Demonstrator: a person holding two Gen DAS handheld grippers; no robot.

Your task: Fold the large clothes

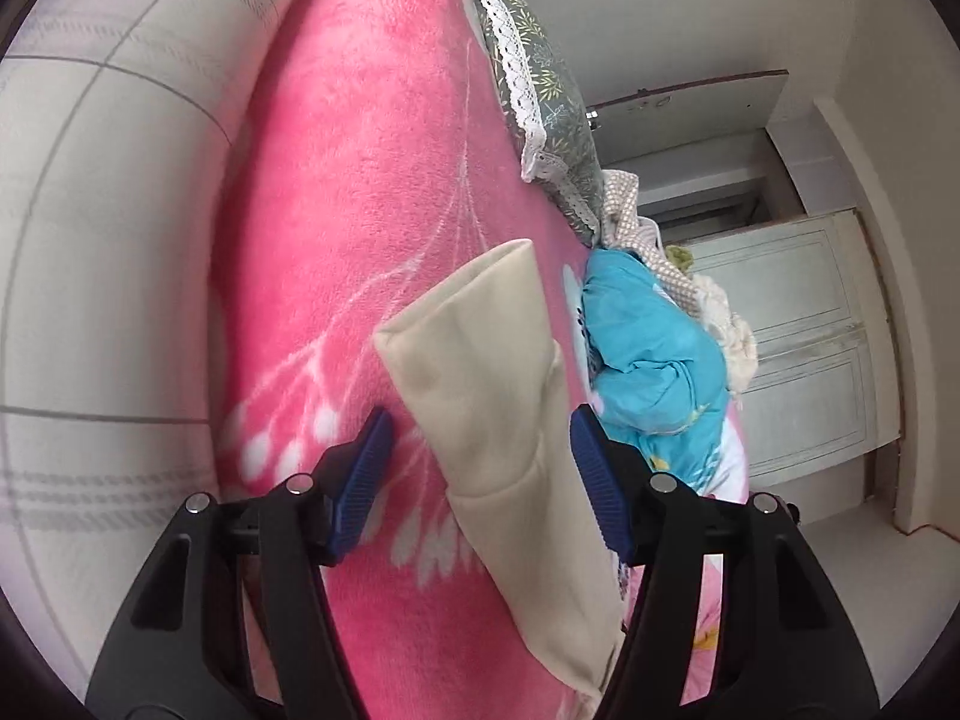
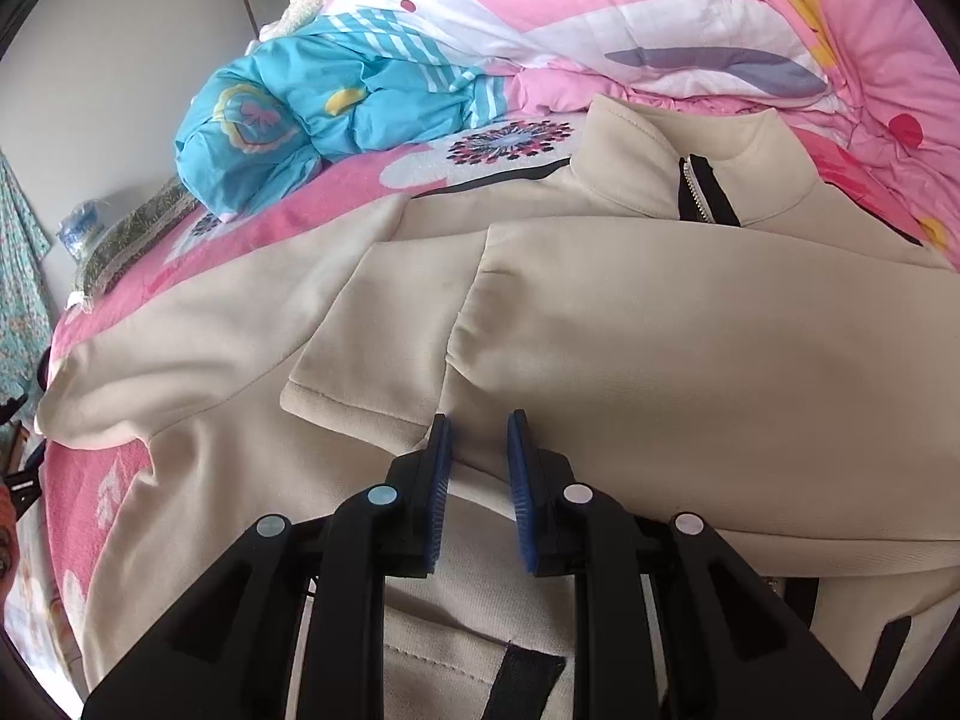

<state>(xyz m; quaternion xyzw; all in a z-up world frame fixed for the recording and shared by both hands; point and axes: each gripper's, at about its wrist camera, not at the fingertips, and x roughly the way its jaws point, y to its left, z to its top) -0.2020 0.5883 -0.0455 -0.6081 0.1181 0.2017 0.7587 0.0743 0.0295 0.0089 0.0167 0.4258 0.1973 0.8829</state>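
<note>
Pink blanket [image 1: 360,210], blue quilt [image 2: 312,120], pillow [image 1: 540,78]

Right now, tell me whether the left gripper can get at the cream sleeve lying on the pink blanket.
Probably yes: the left gripper is open, and the cream sleeve already lies between its jaws on the pink blanket, with nothing covering it.

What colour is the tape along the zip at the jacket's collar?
Black, against the cream jacket; the zip shows best in the right wrist view.

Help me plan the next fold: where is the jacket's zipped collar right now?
In the right wrist view the collar lies at upper right, at the far end of the cream jacket, beside the pink quilt.
</note>
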